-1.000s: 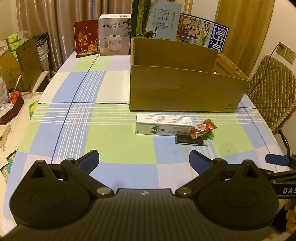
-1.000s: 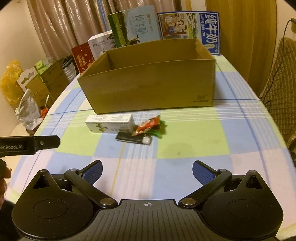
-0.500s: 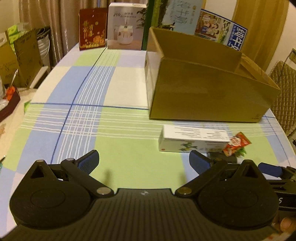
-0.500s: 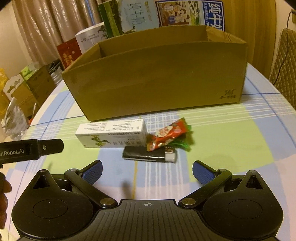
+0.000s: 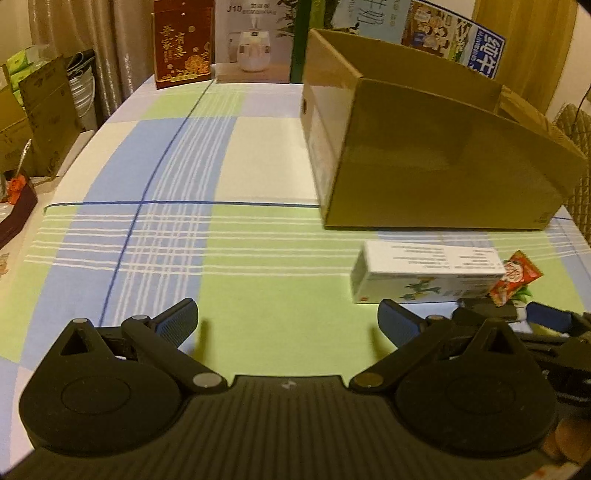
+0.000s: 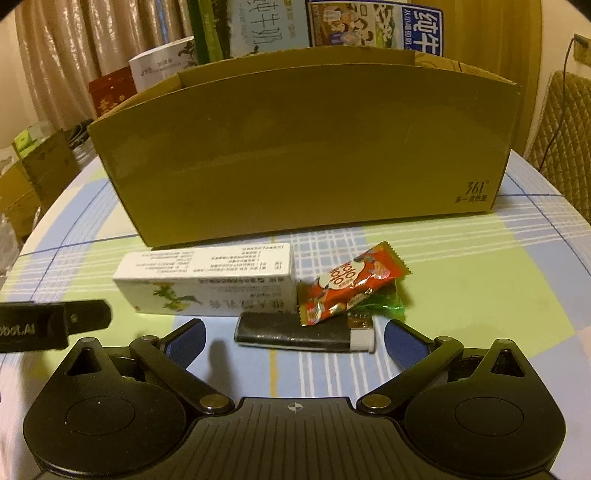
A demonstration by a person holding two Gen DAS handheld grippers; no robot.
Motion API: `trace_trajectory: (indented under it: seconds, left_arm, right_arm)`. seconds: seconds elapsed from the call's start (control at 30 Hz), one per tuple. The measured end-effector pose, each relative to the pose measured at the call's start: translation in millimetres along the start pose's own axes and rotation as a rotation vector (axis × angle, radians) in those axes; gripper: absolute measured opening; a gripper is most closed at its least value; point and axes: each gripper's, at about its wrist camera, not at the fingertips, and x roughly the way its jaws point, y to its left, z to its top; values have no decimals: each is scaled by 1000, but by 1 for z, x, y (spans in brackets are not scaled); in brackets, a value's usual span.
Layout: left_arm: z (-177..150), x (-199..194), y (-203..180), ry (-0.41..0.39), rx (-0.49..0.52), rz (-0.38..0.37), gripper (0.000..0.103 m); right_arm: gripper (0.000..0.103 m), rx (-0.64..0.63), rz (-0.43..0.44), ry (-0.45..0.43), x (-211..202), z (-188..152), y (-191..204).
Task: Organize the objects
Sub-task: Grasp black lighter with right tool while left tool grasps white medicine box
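A brown cardboard box stands open-topped on the checked tablecloth. In front of it lie a white carton, a red snack packet and a black lighter. My right gripper is open, low over the table, and the lighter lies between its fingertips. My left gripper is open over bare cloth, left of the carton. The right gripper's finger shows at the right edge of the left wrist view.
Printed boxes and milk cartons stand along the table's far edge behind the box. A padded chair sits at the right. Cardboard boxes are stacked on the floor at the left. The left gripper's finger shows at the right wrist view's left.
Both grippers have moved forward and lower towards the objects; the lighter now lies between the right gripper's fingertips. The left gripper has shifted left of the carton. Both stay open.
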Motion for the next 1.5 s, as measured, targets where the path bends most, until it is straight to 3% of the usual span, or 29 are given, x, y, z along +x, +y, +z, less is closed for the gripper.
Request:
trace_trajectory:
  seconds: [0.1,0.2,0.37,0.53,0.73,1.0,1.3,1.37,1.5]
  left_arm:
    - [0,0,2,5,-9,-3,102]
    - [0,1,0,6,11,0,102]
    - [-1,1,-4,7,39,1,102]
    - [-1,4,-7,7,66,-14,102]
    - [5,12,-23,-23,195,-51,102]
    - [17,31,-37,-83,325,-186,101]
    - [20,44,-52,-66,398,-355,76]
    - [17,41,-57,-45,412,-359,73]
    - [6,25,-65,3,426,-351,50]
  right_arm:
    - [98,-16,-22,2,1,-1,1]
    - [85,-62,-40,-5,0,-1,5]
    - [80,-79,-38,0,2,1,5]
    - [79,-113,-24,13,-1,0,1]
    - [79,-111,-42,19,-12,1,-26]
    - [79,-82,-55,33,-24,1,-50]
    - [79,-59,-63,46,-23,0,-57]
    - [79,-53,-65,48,-23,0,-60]
    - [79,-43,-67,45,-25,2,-63]
